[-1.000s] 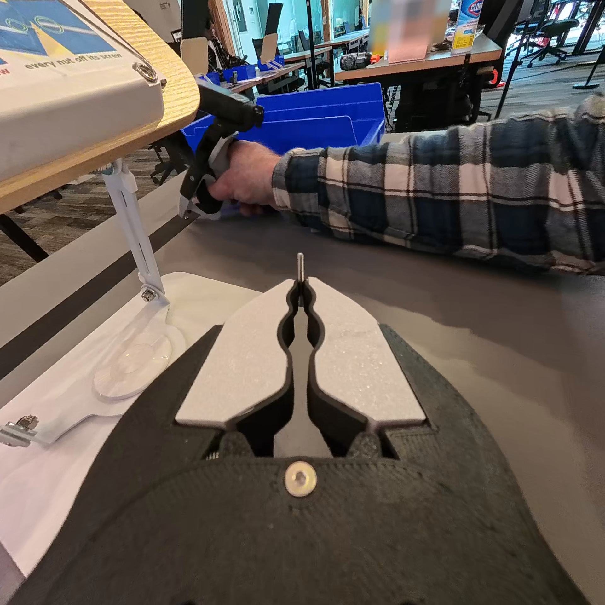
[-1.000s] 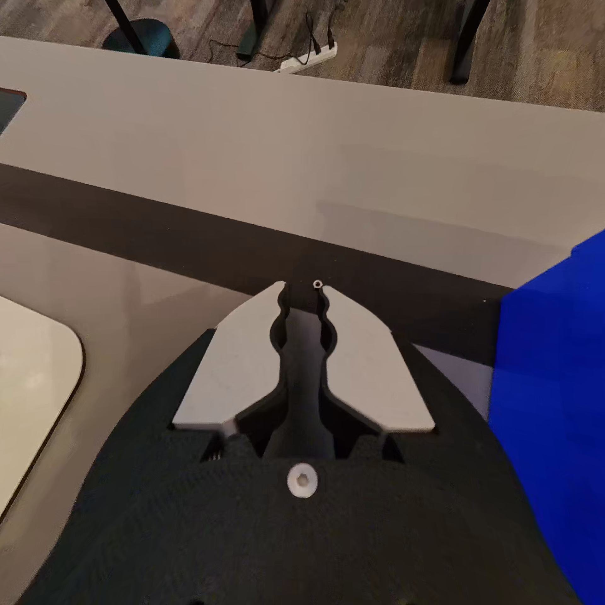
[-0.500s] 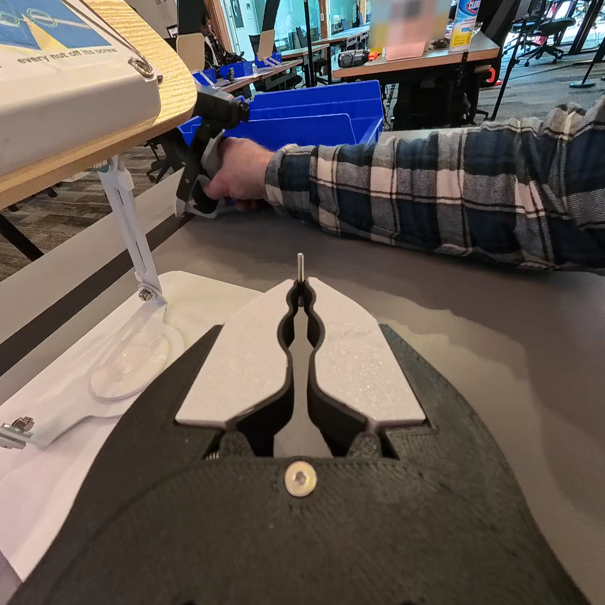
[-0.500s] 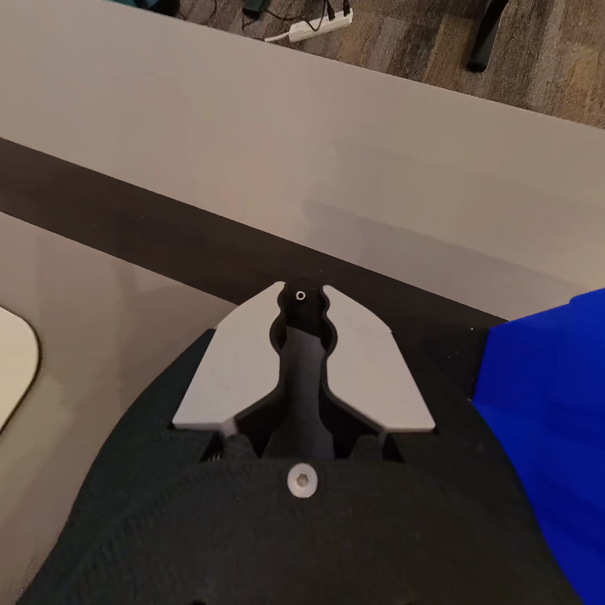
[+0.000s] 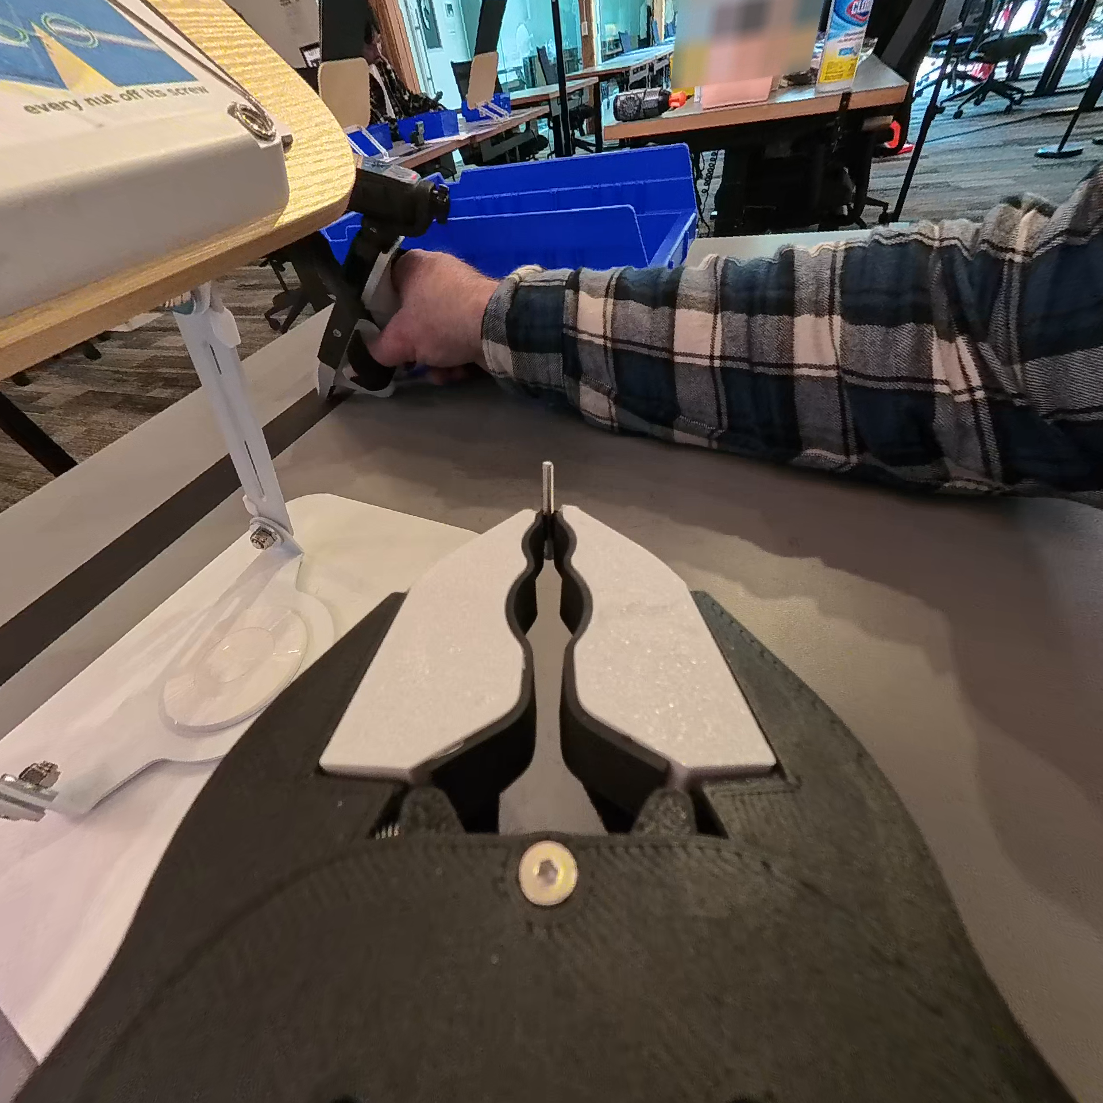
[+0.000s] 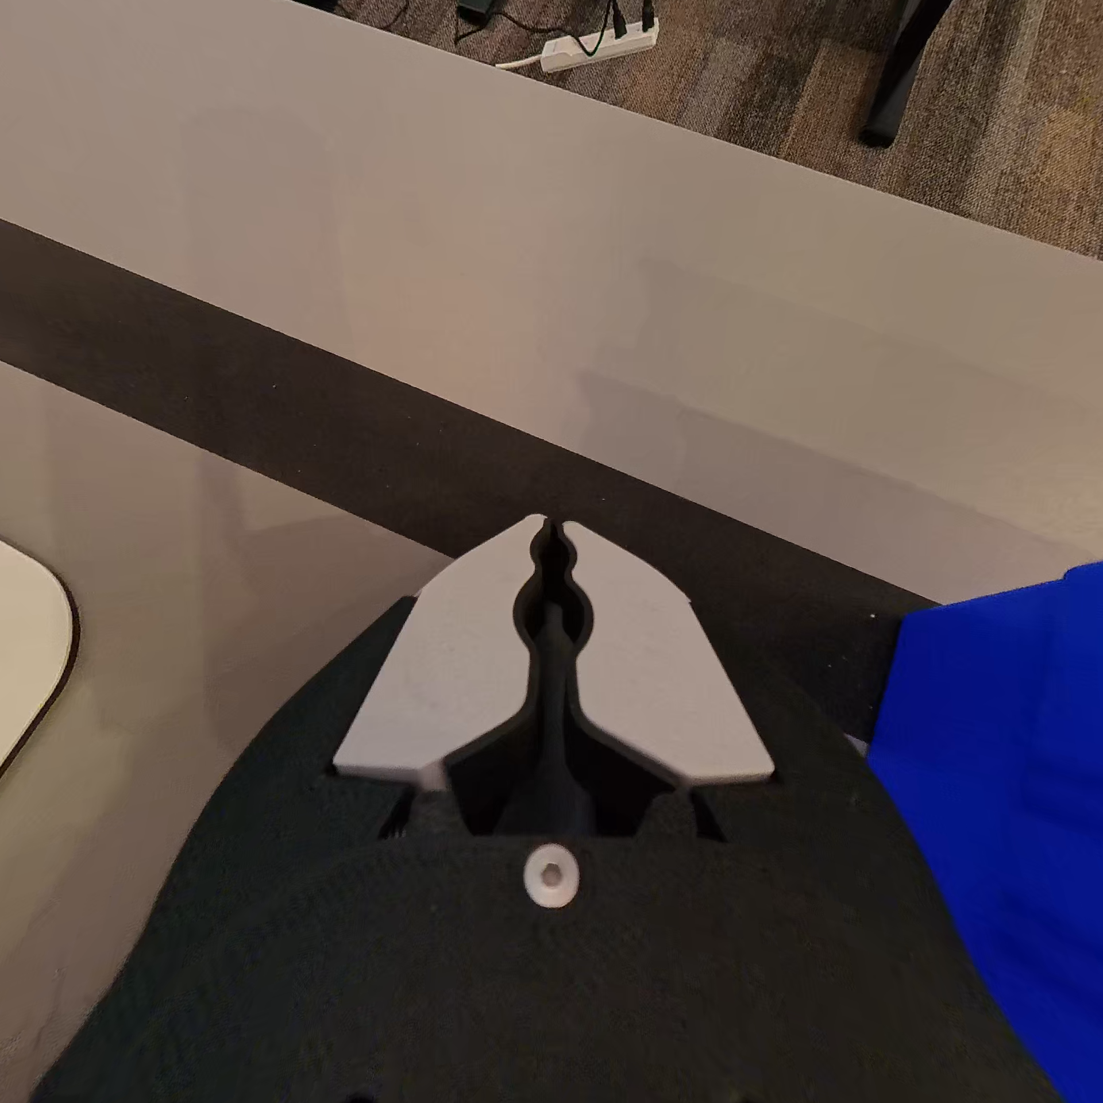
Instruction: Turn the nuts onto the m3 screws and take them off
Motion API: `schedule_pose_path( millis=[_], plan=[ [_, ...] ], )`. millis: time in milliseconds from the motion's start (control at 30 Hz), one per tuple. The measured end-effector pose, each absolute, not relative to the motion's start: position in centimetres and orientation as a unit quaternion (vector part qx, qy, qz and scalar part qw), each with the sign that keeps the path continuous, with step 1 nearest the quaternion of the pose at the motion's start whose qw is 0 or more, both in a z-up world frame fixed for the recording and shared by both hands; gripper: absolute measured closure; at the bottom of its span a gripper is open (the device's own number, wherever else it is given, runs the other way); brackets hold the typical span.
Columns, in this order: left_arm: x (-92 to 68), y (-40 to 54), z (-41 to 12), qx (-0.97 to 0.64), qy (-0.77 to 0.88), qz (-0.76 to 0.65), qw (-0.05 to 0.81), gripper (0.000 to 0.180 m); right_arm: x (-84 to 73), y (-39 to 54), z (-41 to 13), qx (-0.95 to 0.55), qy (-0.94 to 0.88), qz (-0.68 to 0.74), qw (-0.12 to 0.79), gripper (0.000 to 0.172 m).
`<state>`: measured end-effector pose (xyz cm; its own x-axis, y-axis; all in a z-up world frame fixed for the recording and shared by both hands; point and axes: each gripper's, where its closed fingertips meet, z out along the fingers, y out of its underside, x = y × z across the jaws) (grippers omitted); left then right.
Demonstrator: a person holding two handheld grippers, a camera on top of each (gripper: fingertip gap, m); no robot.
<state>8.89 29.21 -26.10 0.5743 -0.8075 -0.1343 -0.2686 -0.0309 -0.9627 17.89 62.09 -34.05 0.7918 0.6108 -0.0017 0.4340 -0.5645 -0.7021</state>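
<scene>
Shut tip to tip now at the right gripper point(image 6: 554, 525), low over the dark strip point(image 6: 298, 382) of the grey table point(image 6: 537, 209); stood parted a moment ago, with a small pale ring lying on that strip between the fingertips. No sign of that ring any more: cannot tell whether pinched inside the closed tips or left hidden beneath them. Just right of the fingers, the blue bin point(image 6: 985, 776), a little farther off than half a second back; at the left edge, more of a white board's corner point(image 6: 30, 644) showing again.

Clamps as before at the left gripper point(image 5: 546, 516): pads pressed on a thin metal pin point(image 5: 547, 486) standing upright above the tips. Beside it to the left, the white stand foot point(image 5: 268, 537); beyond, a hand point(image 5: 430, 310) in a plaid sleeve point(image 5: 776, 358) squeezing the other tool's handle, near the bin
</scene>
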Motion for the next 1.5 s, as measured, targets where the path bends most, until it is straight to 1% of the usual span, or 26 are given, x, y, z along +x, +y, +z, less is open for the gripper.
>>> schedule_pose_path(
  millis=[200, 600, 667, 1167, 1233, 1300, 1500],
  plan=[
    [8.9, 29.2, -26.1, -0.679, 0.396, -0.236, 0.571, 0.179, 17.8, 61.9, -34.0, -0.874, -0.298, 0.137, 0.358, 0.163],
    [8.9, 29.1, -26.2, -0.679, 0.398, -0.237, 0.570, 0.179, 17.8, 61.6, -34.2, -0.878, -0.316, 0.095, 0.346, 0.167],
    [8.9, 29.1, -26.2, -0.679, 0.398, -0.236, 0.570, 0.179, 17.9, 61.6, -34.2, -0.878, -0.317, 0.092, 0.346, 0.172],
    [8.9, 29.1, -26.2, -0.680, 0.398, -0.237, 0.569, 0.179, 18.0, 60.8, -34.0, -0.877, -0.320, 0.109, 0.342, 0.171],
    [8.9, 29.1, -26.2, -0.680, 0.398, -0.237, 0.569, 0.179, 18.0, 60.6, -34.0, -0.877, -0.319, 0.115, 0.340, 0.165],
    [8.9, 29.1, -26.2, -0.679, 0.399, -0.237, 0.569, 0.179, 18.2, 60.5, -33.9, -0.878, -0.320, 0.113, 0.339, 0.164],
    [8.9, 29.1, -26.2, -0.679, 0.400, -0.237, 0.568, 0.179, 18.3, 60.4, -34.0, -0.877, -0.327, 0.106, 0.336, 0.168]
  ],
)
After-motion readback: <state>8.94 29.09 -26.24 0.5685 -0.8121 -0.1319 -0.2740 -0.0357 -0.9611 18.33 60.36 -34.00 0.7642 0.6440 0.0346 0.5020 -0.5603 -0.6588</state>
